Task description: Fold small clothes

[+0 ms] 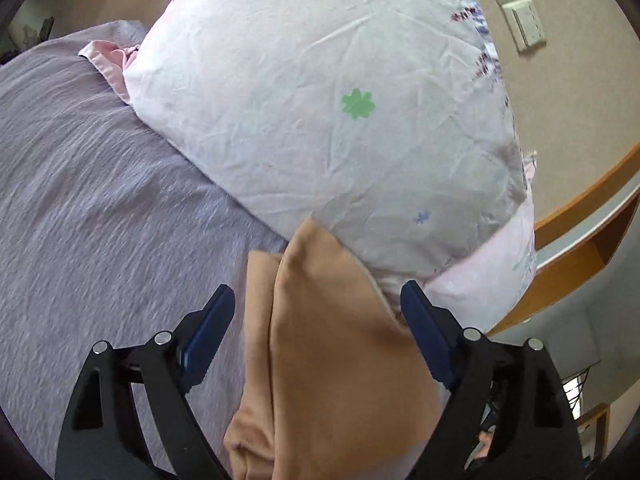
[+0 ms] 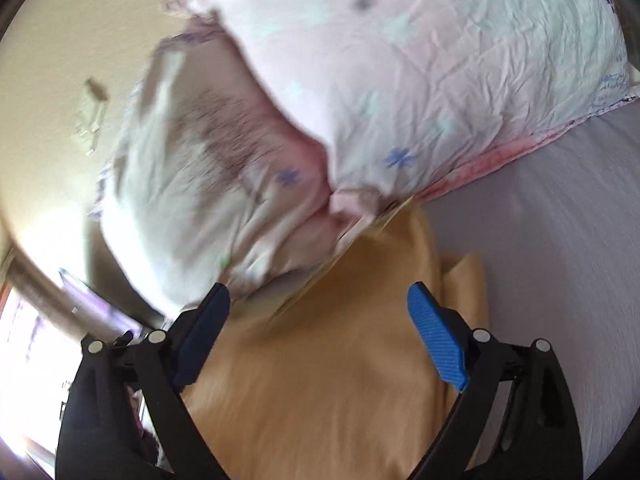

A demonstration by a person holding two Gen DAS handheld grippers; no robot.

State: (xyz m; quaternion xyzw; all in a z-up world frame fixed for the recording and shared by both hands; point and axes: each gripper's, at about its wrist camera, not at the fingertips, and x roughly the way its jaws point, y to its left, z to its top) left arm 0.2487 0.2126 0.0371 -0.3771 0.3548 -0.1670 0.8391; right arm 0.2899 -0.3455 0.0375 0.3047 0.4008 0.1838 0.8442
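A tan cloth garment [image 1: 328, 344] lies folded on the lilac bed sheet [image 1: 96, 208], its far tip against a white pillow. My left gripper [image 1: 318, 300] is open, its blue fingers [image 1: 212, 336] spread on either side of the garment, not touching it. In the right wrist view the same tan garment [image 2: 328, 380] lies below my right gripper [image 2: 318, 300], which is open with its fingers [image 2: 436, 340] apart over the cloth. That view is blurred.
A big white pillow [image 1: 320, 112] with small flower prints rests on the bed beyond the garment; it also shows in the right wrist view [image 2: 400, 72]. A wall with a switch plate [image 1: 524, 24] and a wooden shelf [image 1: 580, 240] stand to the right.
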